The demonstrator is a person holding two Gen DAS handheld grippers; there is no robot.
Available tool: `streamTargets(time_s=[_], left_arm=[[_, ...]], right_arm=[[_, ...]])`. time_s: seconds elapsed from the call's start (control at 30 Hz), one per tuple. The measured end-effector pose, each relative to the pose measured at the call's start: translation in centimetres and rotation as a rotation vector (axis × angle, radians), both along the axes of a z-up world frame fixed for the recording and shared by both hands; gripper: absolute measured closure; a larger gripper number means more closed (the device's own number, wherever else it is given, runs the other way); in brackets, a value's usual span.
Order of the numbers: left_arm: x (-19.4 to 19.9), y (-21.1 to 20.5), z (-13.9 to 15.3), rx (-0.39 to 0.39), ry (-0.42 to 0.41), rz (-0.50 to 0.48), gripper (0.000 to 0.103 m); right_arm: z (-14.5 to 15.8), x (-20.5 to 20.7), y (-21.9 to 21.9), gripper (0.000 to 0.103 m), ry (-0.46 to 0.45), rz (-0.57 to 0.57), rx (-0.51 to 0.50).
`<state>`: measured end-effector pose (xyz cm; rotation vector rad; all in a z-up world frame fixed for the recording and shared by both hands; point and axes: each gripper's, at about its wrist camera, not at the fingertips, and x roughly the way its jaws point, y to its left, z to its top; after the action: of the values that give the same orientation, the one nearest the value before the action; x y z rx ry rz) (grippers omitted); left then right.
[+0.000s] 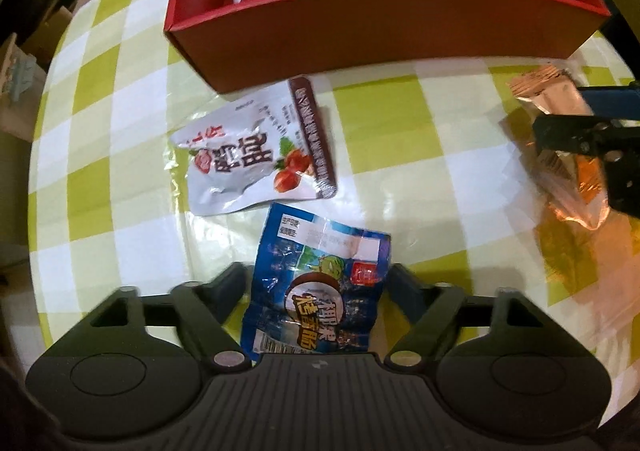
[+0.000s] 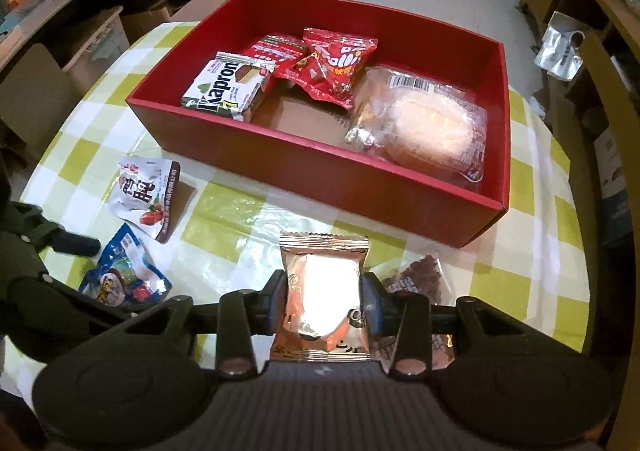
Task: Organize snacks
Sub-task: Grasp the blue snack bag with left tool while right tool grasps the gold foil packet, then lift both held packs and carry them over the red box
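The blue packet (image 1: 316, 291) runs under the left tongs' (image 1: 318, 283) body at its near end, so its bottom edge is hidden; the print on it is too crumpled to read. In the right wrist view a brownish packet (image 2: 416, 279) is mostly covered by the right tongs (image 2: 324, 291) and cannot be made out clearly.

From the left, on the green-checked table (image 2: 224, 219): the white packet (image 2: 146, 197), then the blue one just beside it, then the red box (image 2: 360, 187) further back, holding a wafer pack (image 2: 224, 87), two red packets (image 2: 336, 63) and a wrapped bun (image 2: 428, 127). Nothing lies between the loose packets and the box's near wall.

The left tongs stand wide, fingers (image 1: 228, 283) on either side of the blue packet without pressing it. The right tongs are clamped narrow on a copper foil packet (image 2: 324, 291), held above the table in front of the box.
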<state>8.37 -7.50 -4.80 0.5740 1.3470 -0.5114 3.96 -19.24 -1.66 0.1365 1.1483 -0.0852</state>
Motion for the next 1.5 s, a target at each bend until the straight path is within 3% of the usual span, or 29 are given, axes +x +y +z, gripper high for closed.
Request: streamTargets(time_s=[0.17,0.33,0.5,0.73,1.1,1.5], left_arm=[[0.4,1.2,-0.8,-0.017,0.008,0.026,0.006],[0.5,2.7,-0.8,-0.068,0.044,0.065,0.018],[-0.2,3.6,-0.6,-0.084,0.019,0.047,0.025],[-0.4,2.3,-0.2,-0.077,0.032,0.061,0.026],[0.3,0.9,3.2,-0.126,-0.034,0.059,0.026],[1.1,0.2,5.3,-0.124,-0.113,0.076,0.026]], right_arm=[[0.3,-0.3,-0.1,0.057,-0.01,0.001,-0.001],[0.9,-0.8,-0.1,0.057,-0.024,0.0,0.0],[1.6,-1.6,0.2,0.057,-0.042,-0.001,0.001],[2.0,-2.0,0.4,0.057,-0.05,-0.004,-0.008],[2.7,-2.2,0.2,0.056,-0.068,-0.005,-0.044],[3.3,-2.0,0.1,0.056,-0.092,-0.003,-0.062]])
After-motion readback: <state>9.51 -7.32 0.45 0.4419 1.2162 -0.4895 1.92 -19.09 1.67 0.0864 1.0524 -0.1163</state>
